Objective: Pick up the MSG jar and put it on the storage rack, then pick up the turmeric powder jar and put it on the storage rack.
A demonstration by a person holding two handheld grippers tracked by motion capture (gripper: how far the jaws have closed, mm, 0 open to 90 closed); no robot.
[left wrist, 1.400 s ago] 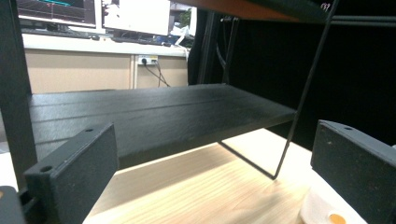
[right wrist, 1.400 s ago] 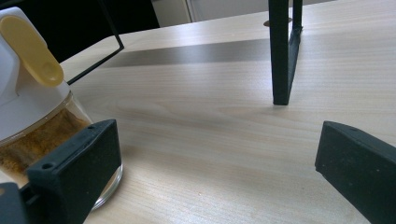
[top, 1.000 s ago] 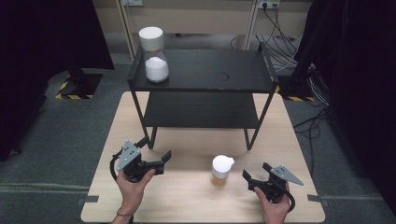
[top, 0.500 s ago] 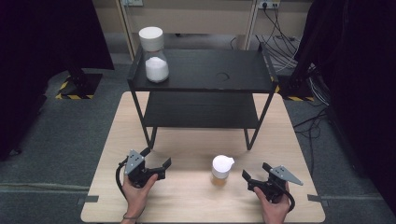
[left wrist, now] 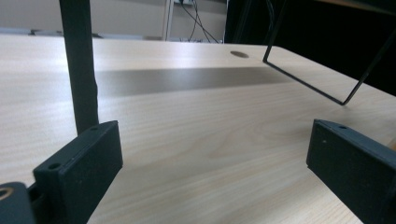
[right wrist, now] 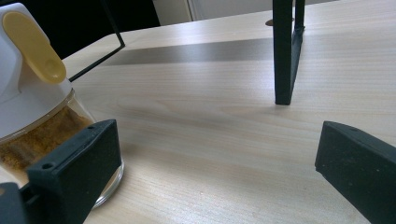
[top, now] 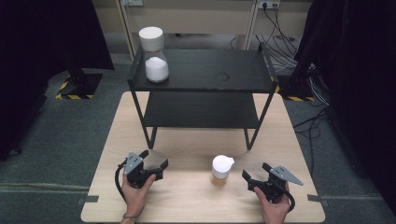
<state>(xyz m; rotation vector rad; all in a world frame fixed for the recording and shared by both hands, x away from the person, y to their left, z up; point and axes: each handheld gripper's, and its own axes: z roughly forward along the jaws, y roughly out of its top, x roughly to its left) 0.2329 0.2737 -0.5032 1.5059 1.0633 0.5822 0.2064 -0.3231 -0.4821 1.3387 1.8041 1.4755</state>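
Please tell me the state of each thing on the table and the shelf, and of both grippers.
Left gripper: open, holding nothing.
Right gripper: open, holding nothing.
Small jar: upright on the table, cap on.
Large jar: upright on the top shelf, lid on, partly filled with white powder.

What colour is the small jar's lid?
White, with a yellow flip tab, on the jar; right gripper view shows it best.
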